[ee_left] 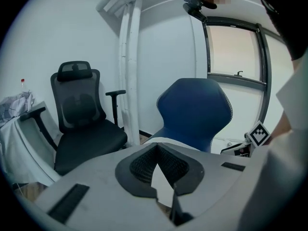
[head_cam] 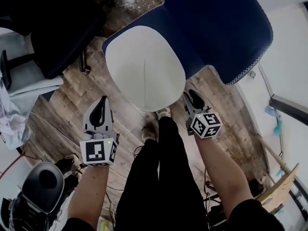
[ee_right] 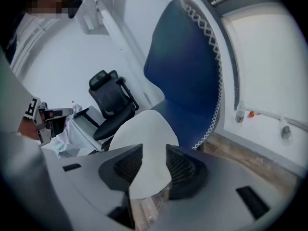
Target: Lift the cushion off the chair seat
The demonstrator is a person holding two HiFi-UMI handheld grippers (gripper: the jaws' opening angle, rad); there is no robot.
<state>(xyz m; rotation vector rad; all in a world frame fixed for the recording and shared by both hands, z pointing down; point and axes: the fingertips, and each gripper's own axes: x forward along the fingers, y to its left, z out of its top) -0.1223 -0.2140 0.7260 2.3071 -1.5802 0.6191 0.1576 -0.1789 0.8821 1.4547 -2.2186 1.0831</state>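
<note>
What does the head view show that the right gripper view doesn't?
Head view only: the person's black-trousered legs and the right tool's square-marker cube. Right gripper view only: that tool's jaws seen head-on, apart, gripping nothing. Both: the white oval cushion lying on the dark blue upholstered chair, the black mesh office chair, the wooden plank floor.

A black mesh office chair stands on the wood-plank floor near 2 white wall pipes. Crumpled cloth lies beside it. A small bottle stands on the ledge under the window.
</note>
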